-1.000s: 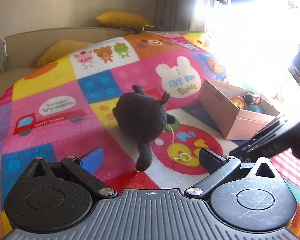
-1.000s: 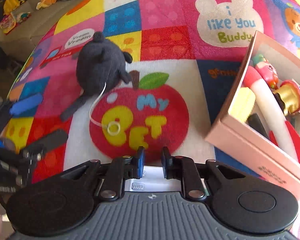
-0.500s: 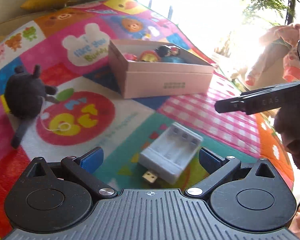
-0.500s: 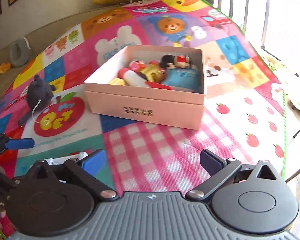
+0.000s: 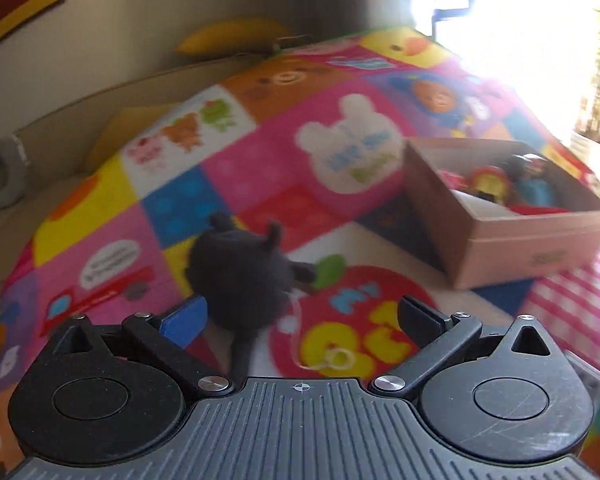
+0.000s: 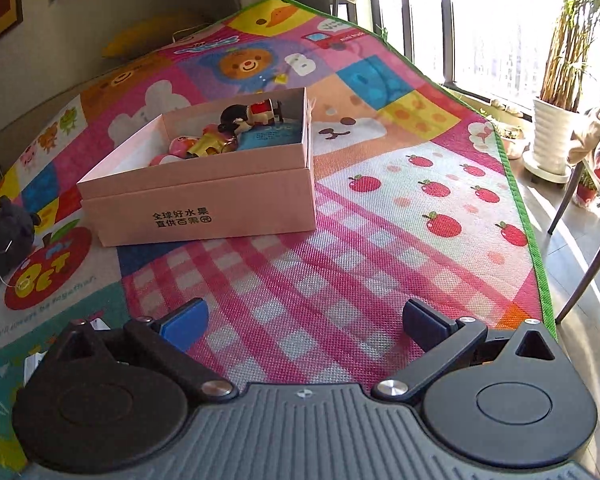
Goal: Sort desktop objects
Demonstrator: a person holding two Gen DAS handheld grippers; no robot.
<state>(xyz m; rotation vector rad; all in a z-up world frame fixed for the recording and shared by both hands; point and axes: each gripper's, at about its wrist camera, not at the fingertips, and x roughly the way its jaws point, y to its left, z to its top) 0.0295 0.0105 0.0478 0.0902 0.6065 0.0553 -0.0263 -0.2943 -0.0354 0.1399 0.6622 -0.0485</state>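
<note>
So on the far left of the mat (image 6: 380, 240) there's the black plush toy (image 5: 240, 280), lying on its side where the yellow and pink squares meet the big red apple print (image 5: 340, 332). A thin white cord with a little ring (image 5: 340, 360) trails from it onto the apple. The left gripper (image 5: 300, 320) hangs right over that spot with its jaws spread wide and nothing between them — the plush sits just past the blue left pad (image 5: 184, 320), not touched as far as I can tell. That view is a bit blurry though.

Moving right, the pink cardboard box (image 6: 204, 200) sits open on the mat, just beside the apple print, with dark characters printed on its front wall. Inside it is a pile of small toys (image 6: 236, 128) — a dark-haired figure, something gold, something pink, something blue, all bunched toward the back right corner.

Further right, the right gripper (image 6: 304, 320) is over the pink checkered patch, fingers fully apart and holding nothing. Past the mat's green edge there's a potted plant (image 6: 556, 128) by the window.
</note>
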